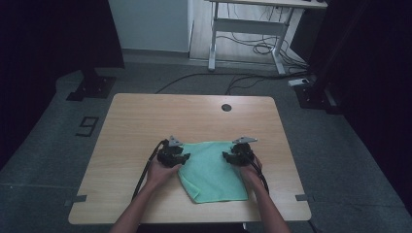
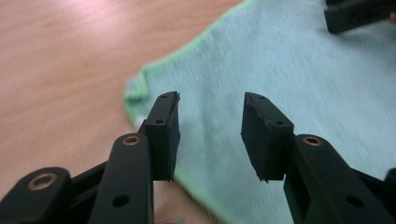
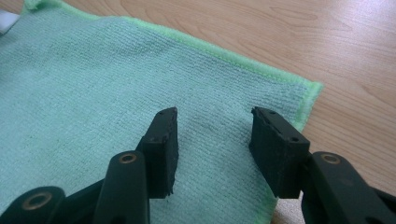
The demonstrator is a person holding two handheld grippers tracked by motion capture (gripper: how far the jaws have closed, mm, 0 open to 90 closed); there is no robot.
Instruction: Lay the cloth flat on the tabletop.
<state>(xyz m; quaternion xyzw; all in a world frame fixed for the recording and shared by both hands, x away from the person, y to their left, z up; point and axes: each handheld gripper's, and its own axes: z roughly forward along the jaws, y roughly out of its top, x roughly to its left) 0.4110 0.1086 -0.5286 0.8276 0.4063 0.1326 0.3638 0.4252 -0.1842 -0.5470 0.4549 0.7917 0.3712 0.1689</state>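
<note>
The left gripper (image 1: 180, 158) sits at the left edge of the green microfibre cloth (image 1: 212, 170), its jaws apart and empty, with a rumpled corner (image 2: 135, 91) of the cloth just ahead of them; that placement suits a pinch on this corner. The cloth lies flat on the wooden table (image 1: 145, 121) between the two grippers. The right gripper (image 1: 230, 156) mirrors it over the opposite edge, jaws likewise apart and holding nothing, the far right corner (image 3: 312, 91) just beyond them, probably so both corners can be lifted together.
</note>
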